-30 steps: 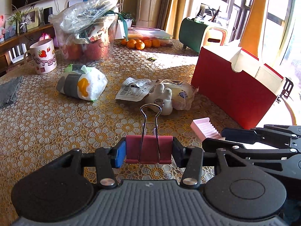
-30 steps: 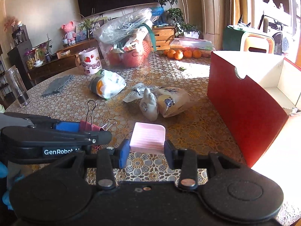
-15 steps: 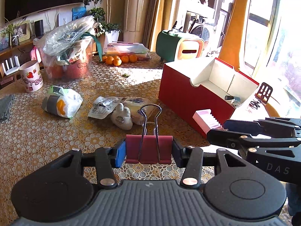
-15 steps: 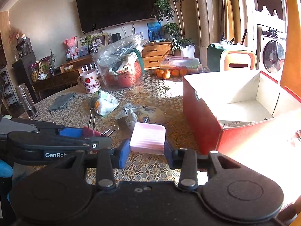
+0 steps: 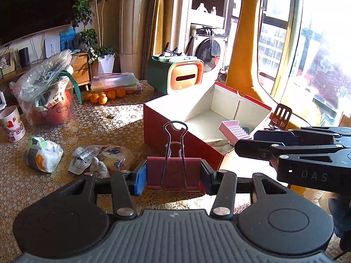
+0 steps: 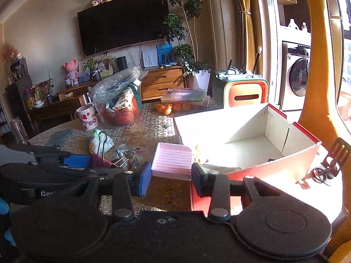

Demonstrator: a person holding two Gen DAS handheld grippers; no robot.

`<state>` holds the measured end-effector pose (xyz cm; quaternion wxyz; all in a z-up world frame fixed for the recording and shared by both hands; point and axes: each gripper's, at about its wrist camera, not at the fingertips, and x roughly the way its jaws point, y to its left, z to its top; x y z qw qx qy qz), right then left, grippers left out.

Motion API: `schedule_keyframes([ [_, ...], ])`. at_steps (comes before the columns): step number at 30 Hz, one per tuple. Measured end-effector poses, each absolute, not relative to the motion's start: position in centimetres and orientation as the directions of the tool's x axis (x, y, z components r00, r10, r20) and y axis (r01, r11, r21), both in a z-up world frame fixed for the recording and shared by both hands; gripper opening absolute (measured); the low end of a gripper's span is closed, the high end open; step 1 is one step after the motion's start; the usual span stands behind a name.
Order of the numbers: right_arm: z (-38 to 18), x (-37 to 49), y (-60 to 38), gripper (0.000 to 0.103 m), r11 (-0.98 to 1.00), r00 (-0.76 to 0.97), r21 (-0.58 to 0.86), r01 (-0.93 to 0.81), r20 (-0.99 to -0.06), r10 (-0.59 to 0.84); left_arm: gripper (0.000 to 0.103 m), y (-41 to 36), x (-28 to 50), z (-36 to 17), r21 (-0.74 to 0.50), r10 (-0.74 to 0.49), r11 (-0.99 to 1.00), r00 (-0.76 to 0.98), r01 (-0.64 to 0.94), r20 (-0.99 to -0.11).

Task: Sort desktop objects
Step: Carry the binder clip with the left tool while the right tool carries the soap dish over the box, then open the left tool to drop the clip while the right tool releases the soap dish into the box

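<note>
mug [image 5: 12, 123] far left edge on the table [image 5: 65, 197] | left gripper [image 5: 173, 176] lower centre, clamped on a red binder clip [image 5: 173, 173], wire handles upright | red box [image 5: 166, 129] centre right, open | right gripper [image 6: 171, 173] clamped on a pink ridged block [image 6: 172, 161], at the box's near left corner
</note>
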<state>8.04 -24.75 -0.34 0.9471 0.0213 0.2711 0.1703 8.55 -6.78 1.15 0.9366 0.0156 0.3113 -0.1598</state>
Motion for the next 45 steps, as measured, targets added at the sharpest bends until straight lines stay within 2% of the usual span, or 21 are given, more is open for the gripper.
schedule_keyframes([
  [10, 0.0, 9.8, -28.4, 0.039, 0.956, 0.818, 0.110, -0.273, -0.496, 0.290, 0.048, -11.4, 10.8, 2.2, -0.033, -0.342, 0.916, 0.736, 0.399, -0.584],
  [27, -0.6, 16.8, -32.8, 0.039, 0.972, 0.799, 0.072, -0.222, -0.558, 0.224, 0.048, -17.4, 19.6, 0.6, 0.074, -0.309, 0.877, 0.676, 0.475, -0.668],
  [30, -0.8, 18.5, -33.5, 0.039, 0.970, 0.778, 0.077, -0.229, -0.584, 0.230, 0.048, -18.2, 21.4, 0.3, 0.074, -0.314, 0.869, 0.660, 0.490, -0.682],
  [32, -1.2, 19.8, -33.8, 0.039, 0.971, 0.765, 0.076, -0.228, -0.603, 0.227, 0.042, -18.7, 22.5, -0.2, 0.071, -0.316, 0.860, 0.638, 0.505, -0.702],
  [37, -3.3, 23.2, -34.1, 0.039, 0.970, 0.710, 0.077, -0.229, -0.669, 0.221, 0.041, -19.0, 24.5, -1.8, 0.051, -0.289, 0.872, 0.597, 0.487, -0.748],
  [45, -6.6, 26.8, -33.0, 0.039, 0.956, 0.595, 0.085, -0.282, -0.766, 0.243, 0.041, -18.4, 25.2, -3.1, 0.059, -0.258, 0.883, 0.586, 0.466, -0.768],
])
